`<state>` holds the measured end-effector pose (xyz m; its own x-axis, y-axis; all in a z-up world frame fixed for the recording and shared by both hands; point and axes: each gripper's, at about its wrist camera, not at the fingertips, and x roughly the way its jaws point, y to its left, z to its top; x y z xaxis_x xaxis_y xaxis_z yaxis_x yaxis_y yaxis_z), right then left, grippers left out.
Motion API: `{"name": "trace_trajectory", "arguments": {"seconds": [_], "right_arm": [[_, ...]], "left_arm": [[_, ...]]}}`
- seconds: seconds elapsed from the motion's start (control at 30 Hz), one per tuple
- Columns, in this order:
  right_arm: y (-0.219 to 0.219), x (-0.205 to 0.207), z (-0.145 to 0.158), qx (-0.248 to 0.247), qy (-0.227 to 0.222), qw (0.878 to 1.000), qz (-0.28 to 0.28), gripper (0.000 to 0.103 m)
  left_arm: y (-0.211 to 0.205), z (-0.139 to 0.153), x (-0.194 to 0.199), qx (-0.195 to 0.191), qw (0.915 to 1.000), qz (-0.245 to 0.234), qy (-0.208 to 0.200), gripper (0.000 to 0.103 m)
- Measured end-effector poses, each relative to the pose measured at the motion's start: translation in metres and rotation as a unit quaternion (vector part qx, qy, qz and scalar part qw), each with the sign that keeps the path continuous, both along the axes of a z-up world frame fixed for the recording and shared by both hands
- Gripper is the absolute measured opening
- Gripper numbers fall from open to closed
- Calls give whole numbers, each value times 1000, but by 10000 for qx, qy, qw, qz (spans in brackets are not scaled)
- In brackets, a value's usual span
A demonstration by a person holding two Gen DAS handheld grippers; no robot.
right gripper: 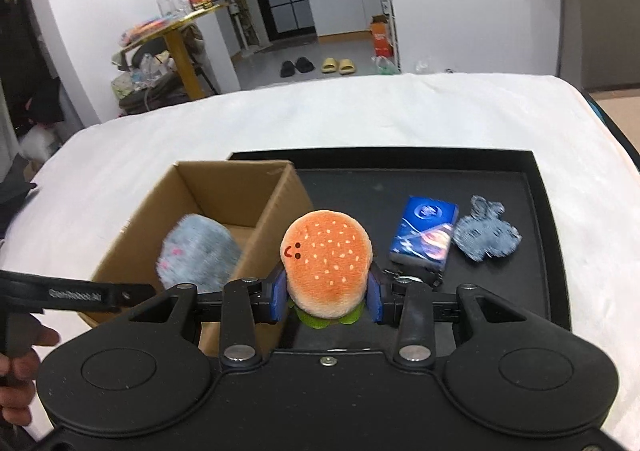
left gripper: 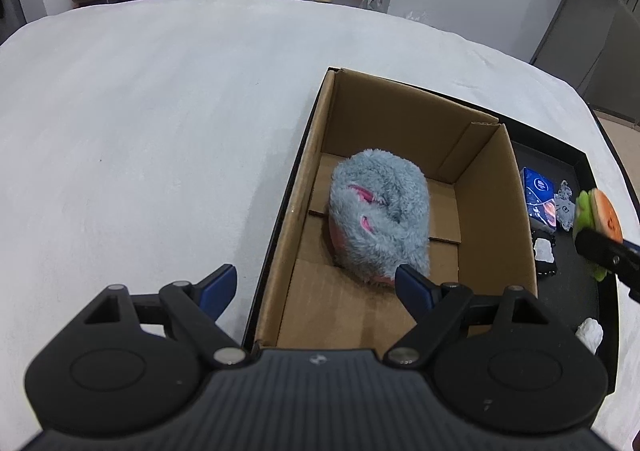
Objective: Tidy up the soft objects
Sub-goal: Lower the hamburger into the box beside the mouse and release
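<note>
Right gripper (right gripper: 327,297) clamping burger plush (right gripper: 326,269), frame centre; cardboard box (right gripper: 256,187) wall left, tissue pack (right gripper: 424,229) right. Left gripper (left gripper: 316,289) wide, empty, over grey plush (left gripper: 380,215).

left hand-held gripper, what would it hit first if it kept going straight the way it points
Most likely the grey plush toy lying in the cardboard box. The open left hand-held gripper points down into the box, though depth is hard to judge.
</note>
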<state>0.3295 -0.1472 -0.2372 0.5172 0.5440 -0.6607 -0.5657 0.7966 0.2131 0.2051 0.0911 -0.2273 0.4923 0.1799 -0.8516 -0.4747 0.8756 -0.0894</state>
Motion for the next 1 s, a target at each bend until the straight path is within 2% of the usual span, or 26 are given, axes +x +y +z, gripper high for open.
{"name": "trace_trajectory", "arguments": {"seconds": [0.3, 0.43, 0.5, 0.6, 0.77, 0.8, 0.87, 1.0], "right_arm": [[17, -7, 13, 36, -131, 9998, 122, 38], [26, -10, 21, 95, -224, 9995, 196, 38], [30, -11, 24, 142, -264, 9993, 230, 38], [38, -12, 27, 151, -316, 9990, 292, 38], [53, -11, 28, 104, -353, 9987, 366, 38], [56, -10, 28, 95, -348, 9987, 373, 38], [61, -10, 28, 88, -349, 9986, 389, 39], [69, -9, 26, 84, -373, 9984, 415, 39]], "left_arm": [[-1, 1, -4, 30, 9999, -70, -104, 84], [4, 2, -8, -121, 9997, -72, -194, 81], [5, 3, -10, -81, 9996, -115, -248, 76], [8, 1, -12, -136, 9995, -152, -258, 60], [19, -4, -14, -295, 9993, -108, -207, 29], [21, -5, -14, -328, 9992, -106, -202, 27], [26, -6, -15, -352, 9992, -89, -184, 16], [32, -10, -15, -411, 9990, -34, -145, 13]]}}
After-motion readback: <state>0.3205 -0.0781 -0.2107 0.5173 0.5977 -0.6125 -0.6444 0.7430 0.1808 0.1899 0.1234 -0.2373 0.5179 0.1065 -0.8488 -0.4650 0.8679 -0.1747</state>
